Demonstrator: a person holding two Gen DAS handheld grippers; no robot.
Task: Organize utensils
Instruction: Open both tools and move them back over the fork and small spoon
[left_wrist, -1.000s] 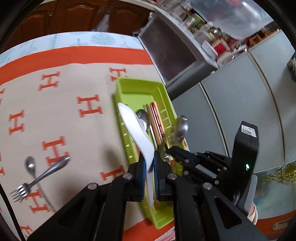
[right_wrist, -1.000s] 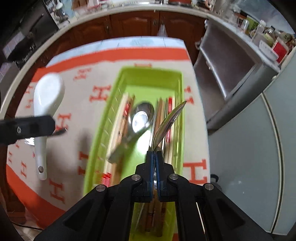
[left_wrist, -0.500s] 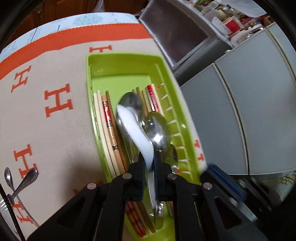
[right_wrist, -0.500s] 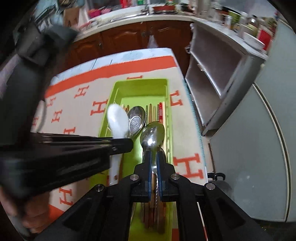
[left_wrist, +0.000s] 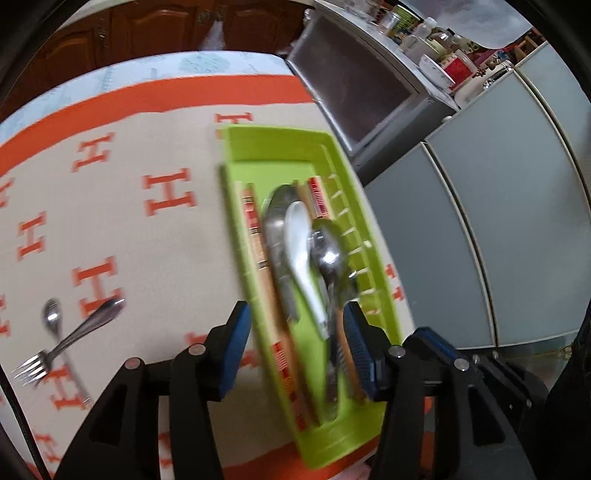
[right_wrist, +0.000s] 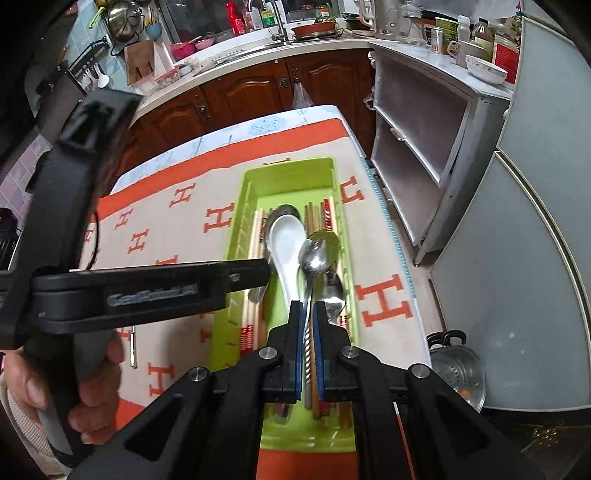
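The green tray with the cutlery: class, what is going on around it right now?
A person is sorting utensils into a lime-green plastic tray with two handheld grippers. The left gripper has just opened, and the white ceramic soup spoon now lies in the tray among chopsticks and metal spoons. The right gripper is shut on a metal spoon's handle above the tray. A steel fork and a small spoon wait on the orange-patterned cloth.

The left tongs (left_wrist: 295, 347) fill the lower part of the left wrist frame: black angular plastic arms with silver screw heads, ending in blue ribbed pads (left_wrist: 236, 343). The right tongs (right_wrist: 307, 332) are built alike, black with round silver screws and blue pads. At the lower left of the right wrist frame, a hand (right_wrist: 55, 387) wears a light ribbed cuff (right_wrist: 18, 424).
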